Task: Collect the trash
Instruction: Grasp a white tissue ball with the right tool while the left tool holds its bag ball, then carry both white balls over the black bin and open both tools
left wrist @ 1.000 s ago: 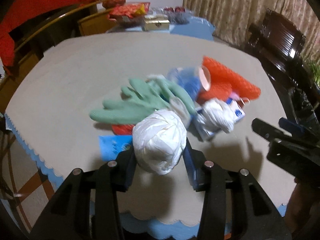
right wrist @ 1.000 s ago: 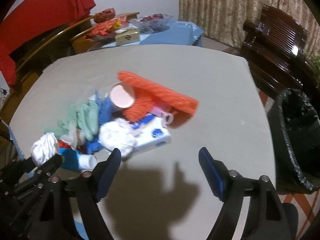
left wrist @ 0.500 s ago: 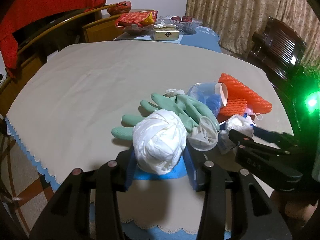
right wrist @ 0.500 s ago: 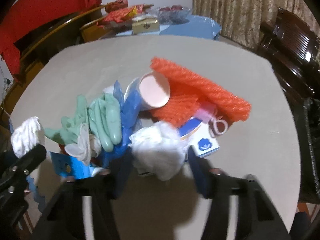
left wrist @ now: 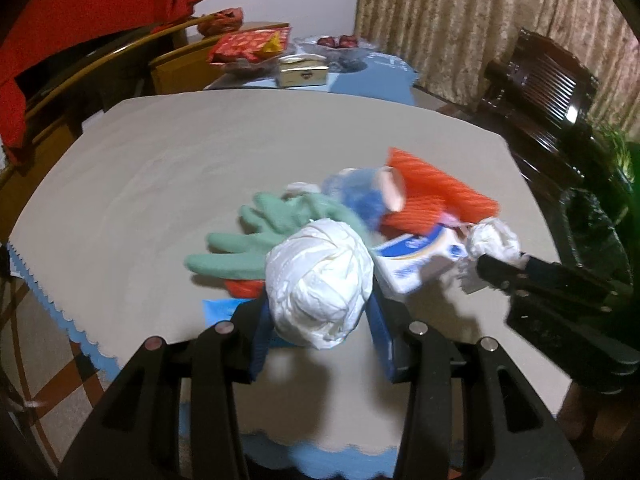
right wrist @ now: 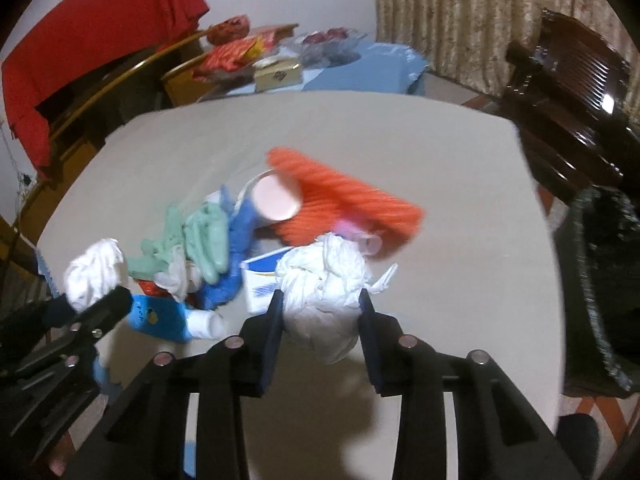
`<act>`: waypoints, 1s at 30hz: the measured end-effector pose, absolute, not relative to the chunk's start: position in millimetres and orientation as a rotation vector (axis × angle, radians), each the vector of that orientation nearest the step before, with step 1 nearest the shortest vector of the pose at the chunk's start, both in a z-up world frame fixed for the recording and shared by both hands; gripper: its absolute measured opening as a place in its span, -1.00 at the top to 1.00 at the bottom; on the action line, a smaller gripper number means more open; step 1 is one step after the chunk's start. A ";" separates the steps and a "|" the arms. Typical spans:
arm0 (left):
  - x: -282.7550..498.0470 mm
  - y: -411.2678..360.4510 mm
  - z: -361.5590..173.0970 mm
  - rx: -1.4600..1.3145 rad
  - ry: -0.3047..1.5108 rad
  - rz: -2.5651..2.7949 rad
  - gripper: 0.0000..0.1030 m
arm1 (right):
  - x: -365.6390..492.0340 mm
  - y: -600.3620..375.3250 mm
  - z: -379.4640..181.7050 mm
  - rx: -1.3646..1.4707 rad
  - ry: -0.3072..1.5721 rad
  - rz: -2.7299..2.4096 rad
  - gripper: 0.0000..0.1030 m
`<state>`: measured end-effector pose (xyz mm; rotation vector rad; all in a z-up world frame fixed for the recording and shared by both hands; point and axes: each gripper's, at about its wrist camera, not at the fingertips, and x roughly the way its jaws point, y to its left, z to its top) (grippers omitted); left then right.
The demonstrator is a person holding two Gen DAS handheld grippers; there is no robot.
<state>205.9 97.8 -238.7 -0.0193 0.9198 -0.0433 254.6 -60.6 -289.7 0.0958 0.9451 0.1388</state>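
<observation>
A white ball (left wrist: 318, 284) is squeezed in the left gripper (left wrist: 318, 320) and a paper wad (right wrist: 322, 284) in the right gripper (right wrist: 320, 320), lifted above the table (right wrist: 460, 168), so both are probably to be carried next to the bin (right wrist: 604, 280).

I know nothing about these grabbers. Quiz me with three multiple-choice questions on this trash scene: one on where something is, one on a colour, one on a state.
1. Where is the black trash bin?
A. on the table
B. beside the table's right edge
C. under the red cloth

2. What colour are the rubber gloves?
A. green
B. yellow
C. black

3. What is the right gripper doing?
A. open, empty
B. shut on a crumpled white wad
C. shut on the cup

Answers: 1 B, the bin stands off the table at right. 2 A, pale green fingers show. 3 B, the crumpled white wad sits clamped between its fingers.
</observation>
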 end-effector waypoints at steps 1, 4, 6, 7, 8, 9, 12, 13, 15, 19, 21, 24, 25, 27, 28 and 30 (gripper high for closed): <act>204.6 88.9 -237.3 -0.014 0.919 -0.049 0.19 | 249.1 -74.6 -284.2 0.102 0.938 0.120 0.31; 200.4 62.0 -230.9 -0.019 0.913 -0.068 0.19 | 236.9 -111.9 -270.8 0.115 0.918 0.075 0.31; 197.5 39.0 -223.9 -0.015 0.901 -0.081 0.19 | 228.7 -140.9 -261.2 0.129 0.904 0.038 0.31; 195.9 30.1 -221.5 -0.009 0.895 -0.087 0.19 | 224.4 -151.8 -258.9 0.135 0.900 0.025 0.31; 194.3 18.7 -218.6 -0.003 0.887 -0.094 0.19 | 221.2 -164.3 -255.6 0.141 0.897 0.009 0.31; 193.0 8.2 -216.2 -0.001 0.880 -0.101 0.19 | 219.0 -175.6 -252.7 0.146 0.893 -0.008 0.31; 190.4 -29.5 -210.9 -0.001 0.865 -0.131 0.19 | 210.7 -215.2 -246.6 0.167 0.880 -0.065 0.31; 189.8 -45.5 -209.7 0.005 0.858 -0.145 0.19 | 207.8 -229.1 -244.6 0.171 0.873 -0.086 0.31; 192.0 -74.6 -208.4 0.016 0.859 -0.183 0.19 | 204.1 -250.9 -243.0 0.177 0.863 -0.119 0.31; 197.8 -131.1 -205.5 0.049 0.845 -0.266 0.19 | 198.5 -298.3 -240.3 0.199 0.839 -0.184 0.31; 201.0 -153.2 -203.4 0.061 0.832 -0.299 0.19 | 196.0 -319.8 -240.2 0.210 0.829 -0.210 0.31; 205.9 -191.4 -201.1 0.077 0.815 -0.352 0.19 | 192.2 -349.5 -241.6 0.222 0.815 -0.247 0.31; 208.5 -205.1 -201.9 0.086 0.812 -0.365 0.19 | 191.2 -355.7 -243.5 0.222 0.813 -0.254 0.30; 214.0 -225.2 -205.0 0.093 0.813 -0.380 0.18 | 191.7 -369.2 -248.2 0.221 0.817 -0.266 0.30; 215.9 -232.4 -206.5 0.091 0.816 -0.384 0.18 | 192.3 -378.5 -253.0 0.221 0.822 -0.274 0.30; 219.8 -250.2 -213.4 0.098 0.824 -0.397 0.18 | 194.6 -394.4 -263.2 0.223 0.837 -0.285 0.30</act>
